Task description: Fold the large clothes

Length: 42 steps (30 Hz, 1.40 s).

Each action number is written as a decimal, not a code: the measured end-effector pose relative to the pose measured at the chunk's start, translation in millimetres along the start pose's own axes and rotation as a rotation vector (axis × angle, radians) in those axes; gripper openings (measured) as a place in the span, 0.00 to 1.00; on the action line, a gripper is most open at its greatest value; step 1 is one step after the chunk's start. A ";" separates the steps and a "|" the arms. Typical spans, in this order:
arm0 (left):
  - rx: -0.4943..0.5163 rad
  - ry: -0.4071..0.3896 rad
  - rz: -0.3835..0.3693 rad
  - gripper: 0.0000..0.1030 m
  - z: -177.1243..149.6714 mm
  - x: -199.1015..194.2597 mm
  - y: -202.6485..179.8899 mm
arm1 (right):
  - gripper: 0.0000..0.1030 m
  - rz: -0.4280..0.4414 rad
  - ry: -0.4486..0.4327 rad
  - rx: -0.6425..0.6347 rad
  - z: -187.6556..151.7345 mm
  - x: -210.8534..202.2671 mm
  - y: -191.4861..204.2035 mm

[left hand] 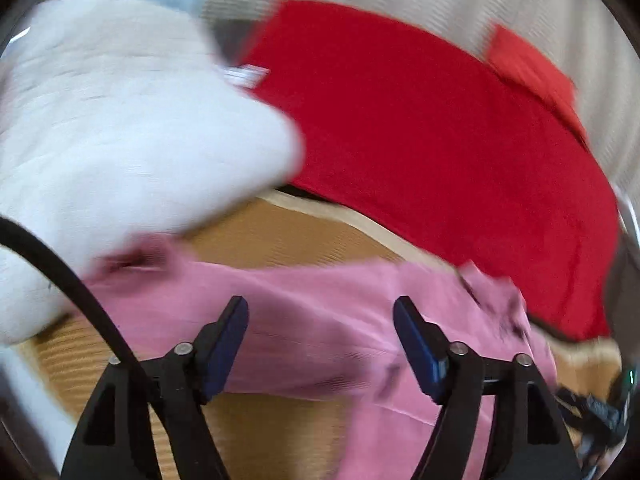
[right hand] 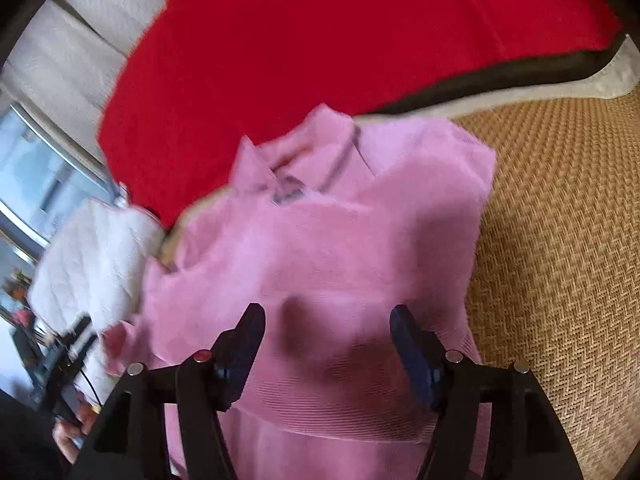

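Right now the pink knit garment lies spread over a tan woven mat, its collar pointing away toward a red cushion at the mat's far edge. From the right wrist view, the right tongs hover above the middle of the pink fabric with jaws spread wide and nothing between them; a ribbed band of the garment runs beneath them. From the left wrist view, the left tongs are likewise spread wide and hold nothing, poised over a stretch of the same pink garment that runs crosswise in front of them. Both views are blurred. A white quilted cushion sits on the left of that view, overlapping the edge of the red cushion, and part of the pink cloth reaches up against it. A black cable curves across the lower left of the left wrist view.
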<state>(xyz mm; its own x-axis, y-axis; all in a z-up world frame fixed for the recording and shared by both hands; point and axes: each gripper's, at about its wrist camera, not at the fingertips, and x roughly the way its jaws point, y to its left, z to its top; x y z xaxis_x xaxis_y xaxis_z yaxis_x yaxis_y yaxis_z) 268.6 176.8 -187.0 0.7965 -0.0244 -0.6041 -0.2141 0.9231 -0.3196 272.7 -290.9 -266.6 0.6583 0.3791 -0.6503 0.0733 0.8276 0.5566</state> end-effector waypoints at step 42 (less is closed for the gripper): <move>-0.023 -0.078 0.031 0.04 16.9 13.3 40.0 | 0.64 0.000 -0.139 -0.178 -5.3 -17.5 33.1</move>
<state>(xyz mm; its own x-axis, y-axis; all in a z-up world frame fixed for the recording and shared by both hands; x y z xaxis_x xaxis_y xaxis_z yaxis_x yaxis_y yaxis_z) 280.2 219.9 -195.5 0.8308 0.0351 -0.5555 -0.2515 0.9140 -0.3184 259.6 -267.9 -239.5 0.7564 0.3287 -0.5655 -0.0525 0.8923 0.4484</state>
